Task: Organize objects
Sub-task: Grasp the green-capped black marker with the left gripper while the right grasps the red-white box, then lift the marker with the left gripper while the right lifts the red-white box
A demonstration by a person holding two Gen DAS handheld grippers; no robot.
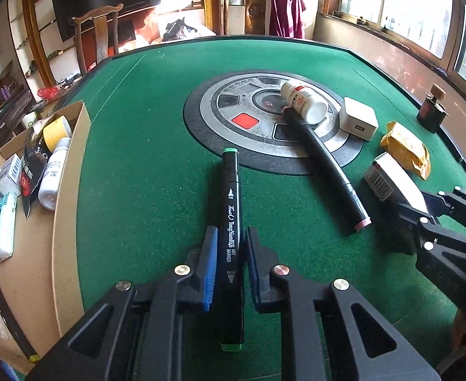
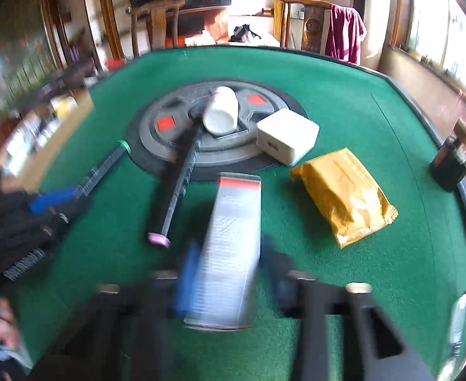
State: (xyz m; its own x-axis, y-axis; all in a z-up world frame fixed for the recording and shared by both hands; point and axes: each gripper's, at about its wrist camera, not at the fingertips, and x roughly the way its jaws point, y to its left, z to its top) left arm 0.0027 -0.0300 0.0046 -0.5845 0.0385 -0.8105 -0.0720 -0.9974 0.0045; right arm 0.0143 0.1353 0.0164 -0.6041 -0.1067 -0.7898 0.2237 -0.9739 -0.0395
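My left gripper (image 1: pixel 231 241) has its blue-padded jaws on either side of a black art marker with green caps (image 1: pixel 232 222) that lies on the green felt; small gaps show on both sides. My right gripper (image 2: pixel 229 270) is around a white box with a red band (image 2: pixel 233 247); this view is blurred. The box and right gripper also show in the left wrist view (image 1: pixel 388 174). A second black marker with pink caps (image 1: pixel 325 165) lies against a white pill bottle (image 1: pixel 302 101) on the table's round centre panel (image 1: pixel 233 108).
A cardboard box (image 1: pixel 70 171) on the left holds tape, a white bottle and packets. A white charger block (image 1: pixel 358 122), a yellow packet (image 1: pixel 406 147) and a dark bottle (image 1: pixel 431 111) lie to the right. Chairs stand past the far edge.
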